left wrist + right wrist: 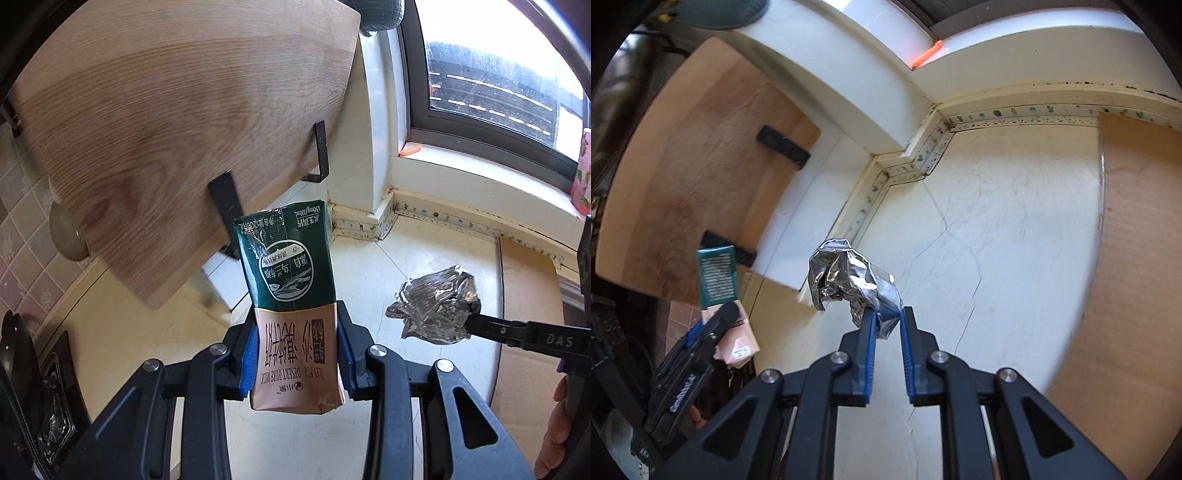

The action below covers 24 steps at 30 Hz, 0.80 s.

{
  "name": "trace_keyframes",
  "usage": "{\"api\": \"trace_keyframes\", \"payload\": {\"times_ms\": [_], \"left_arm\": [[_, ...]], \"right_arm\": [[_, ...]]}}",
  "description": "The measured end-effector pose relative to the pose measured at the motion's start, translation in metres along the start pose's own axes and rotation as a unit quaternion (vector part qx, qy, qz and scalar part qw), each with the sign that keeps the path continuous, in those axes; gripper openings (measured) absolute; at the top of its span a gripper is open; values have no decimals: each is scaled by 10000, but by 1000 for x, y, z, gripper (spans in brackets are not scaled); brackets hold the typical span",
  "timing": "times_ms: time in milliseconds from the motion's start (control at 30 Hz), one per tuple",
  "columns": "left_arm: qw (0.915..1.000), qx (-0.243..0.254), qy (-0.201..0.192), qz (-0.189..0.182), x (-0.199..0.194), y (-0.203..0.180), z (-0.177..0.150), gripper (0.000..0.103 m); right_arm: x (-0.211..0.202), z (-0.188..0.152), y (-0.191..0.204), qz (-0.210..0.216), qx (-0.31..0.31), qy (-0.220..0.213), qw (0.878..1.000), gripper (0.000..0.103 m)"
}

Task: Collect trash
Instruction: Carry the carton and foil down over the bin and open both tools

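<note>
A green and tan milk carton (291,273) stands upside down between the blue pads of my left gripper (295,332), which is shut on its tan lower half. To its right hangs a crumpled silver foil wrapper (436,306), pinched by my right gripper (476,325). In the right wrist view the foil wrapper (849,280) sticks out from the tips of my right gripper (886,317), shut on its lower edge. At the left of that view the carton (716,277) sits in my left gripper (713,325). Both items are held in the air above the pale floor.
A wooden tabletop (166,129) with black brackets (225,199) fills the upper left. Beyond it are a white wall corner and a window (498,81) with an orange object (410,150) on its sill. Cardboard (1137,240) lies on the cracked white floor (1015,221) at right. A hand (554,424) shows at the right edge.
</note>
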<state>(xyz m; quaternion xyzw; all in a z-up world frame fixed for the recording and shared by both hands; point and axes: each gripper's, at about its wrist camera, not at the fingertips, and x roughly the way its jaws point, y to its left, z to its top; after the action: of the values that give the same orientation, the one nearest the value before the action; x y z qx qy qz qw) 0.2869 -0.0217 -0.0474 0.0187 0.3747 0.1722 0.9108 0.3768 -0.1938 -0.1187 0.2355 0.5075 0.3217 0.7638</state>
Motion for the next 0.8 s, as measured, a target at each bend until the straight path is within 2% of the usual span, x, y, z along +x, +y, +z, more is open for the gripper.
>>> {"api": "trace_keyframes", "payload": {"times_ms": [167,333,600,800], "left_arm": [[9999,15,39,-126,-26,25,-29,34],[9994,36,96,-335,-53,57,-71,34],[9965,350,167,-740,-99,110,-148,34],[9905,770,157,-1125,-127,139,-199,34]], "right_arm": [[-34,-42,27,-1,-57,-132,9999,12],[-61,-93,55,-134,-58,-315,9994,12],[-88,-199,106,-386,223,-710,9965,12],[-92,-279,143,-638,452,-1047,9914,12]]}}
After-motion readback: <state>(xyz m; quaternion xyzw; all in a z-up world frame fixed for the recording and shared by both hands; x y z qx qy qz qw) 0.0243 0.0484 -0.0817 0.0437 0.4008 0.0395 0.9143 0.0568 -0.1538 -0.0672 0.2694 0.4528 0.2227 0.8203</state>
